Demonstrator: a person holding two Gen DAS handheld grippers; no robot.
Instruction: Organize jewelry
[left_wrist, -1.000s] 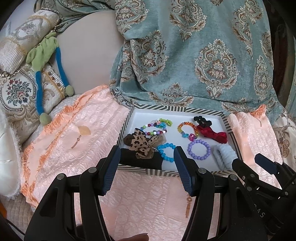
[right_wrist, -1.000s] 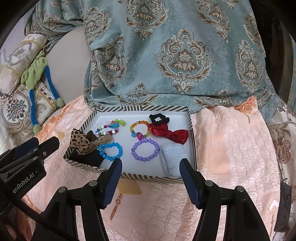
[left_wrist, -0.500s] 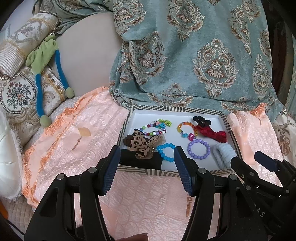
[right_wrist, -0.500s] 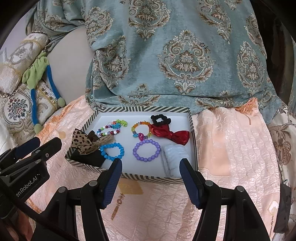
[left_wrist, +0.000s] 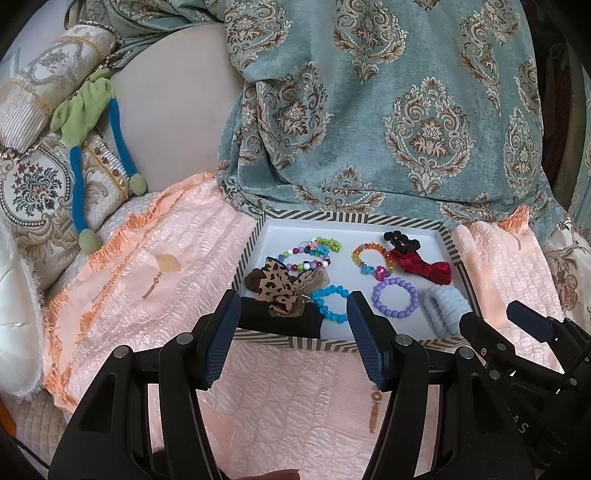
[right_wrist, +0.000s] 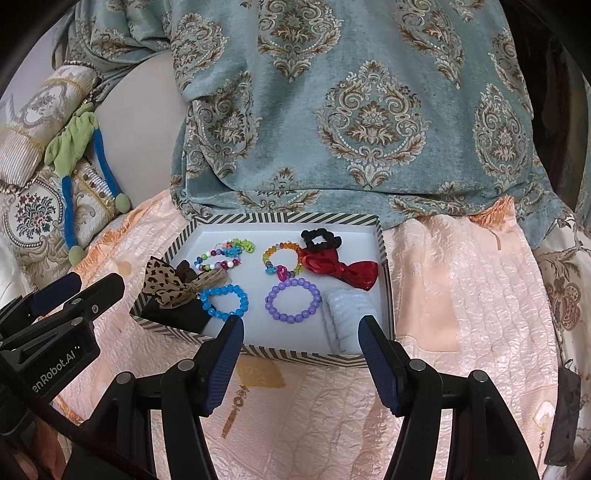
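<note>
Left wrist: both tongs open nr tray (left_wrist: 354, 218).

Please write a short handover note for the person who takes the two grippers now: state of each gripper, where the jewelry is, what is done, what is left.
Left gripper: open, empty, hovering before the striped tray.
Right gripper: open, empty, at the tray's near rim.
In the tray: blue bracelet, purple bracelet, two multicolour bracelets, red bow, leopard bow, black scrunchie, pale blue scrunchie.
Done: everything visible lies in the tray.
Left: possibly nothing; check for stray pieces.
</note>
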